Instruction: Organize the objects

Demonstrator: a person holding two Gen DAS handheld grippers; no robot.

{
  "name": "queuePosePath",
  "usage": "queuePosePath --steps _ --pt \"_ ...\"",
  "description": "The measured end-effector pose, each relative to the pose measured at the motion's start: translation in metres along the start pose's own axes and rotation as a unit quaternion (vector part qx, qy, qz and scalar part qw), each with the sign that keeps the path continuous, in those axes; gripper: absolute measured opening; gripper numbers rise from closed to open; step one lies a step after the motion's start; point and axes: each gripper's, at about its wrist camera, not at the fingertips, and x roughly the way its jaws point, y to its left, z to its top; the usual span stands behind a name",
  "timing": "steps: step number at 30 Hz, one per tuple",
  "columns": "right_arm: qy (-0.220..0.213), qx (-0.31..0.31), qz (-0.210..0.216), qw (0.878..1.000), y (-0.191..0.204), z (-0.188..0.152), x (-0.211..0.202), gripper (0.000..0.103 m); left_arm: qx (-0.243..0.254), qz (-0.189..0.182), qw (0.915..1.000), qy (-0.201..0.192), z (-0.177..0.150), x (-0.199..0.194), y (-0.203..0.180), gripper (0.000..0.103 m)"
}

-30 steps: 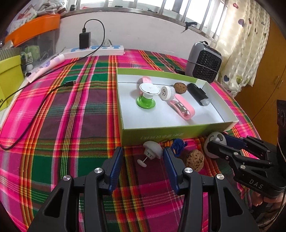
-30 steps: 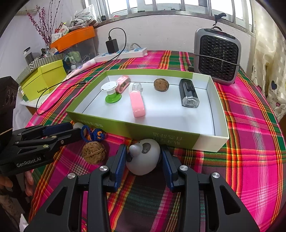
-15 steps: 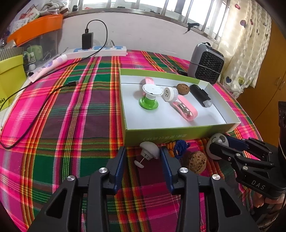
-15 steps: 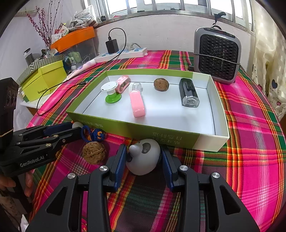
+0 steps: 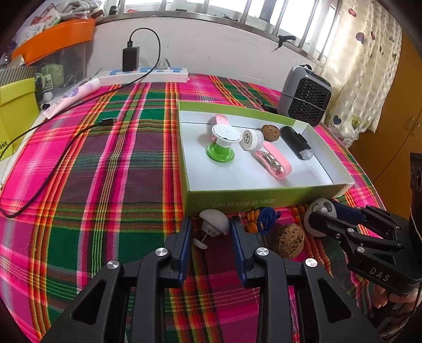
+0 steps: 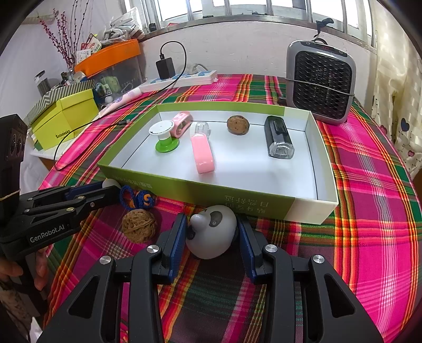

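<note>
Here, a round table under a pink-green plaid cloth (image 5: pixel 105 184) sits against a white wall below a barred window (image 6: pixel 237 10). An open green box (image 6: pixel 327 203) with a white inside lies on the cloth; in it are a green-white spool (image 6: pixel 164 136), pink clip (image 6: pixel 202 153), black light (image 6: pixel 279 137) and brown nut (image 6: pixel 238 124).

The left gripper (image 5: pixel 211 229) brackets a white mushroom hook (image 5: pixel 215 221) just in front of the box wall, fingers narrow with small gaps either side, not clamped. The right gripper (image 6: pixel 212 232) is closed on the grey panda toy (image 6: pixel 212 232), which rests on the cloth beside the box front. Between the two lie a walnut (image 5: pixel 288 240) and a blue-orange rope knot (image 5: pixel 265 216), close together.

At the back: a grey fan heater (image 6: pixel 320 84), white power strip (image 5: pixel 150 74) with a black charger (image 5: pixel 130 58), and a black cable (image 5: pixel 52 168) running across the cloth. A yellow box (image 6: pixel 66 116) and an orange-lidded bin (image 6: pixel 110 58) stand off to the left side, a curtain (image 5: pixel 369 66) on the right.
</note>
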Motion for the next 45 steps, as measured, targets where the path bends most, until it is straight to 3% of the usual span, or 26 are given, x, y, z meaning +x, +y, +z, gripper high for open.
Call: queuePosePath --steps 45 --pt "-0.009 0.003 0.008 1.0 -0.0005 -0.0027 -0.0041 0.035 -0.005 0.0 1.0 -0.008 -0.0029 -0.0099 -0.0042 0.025"
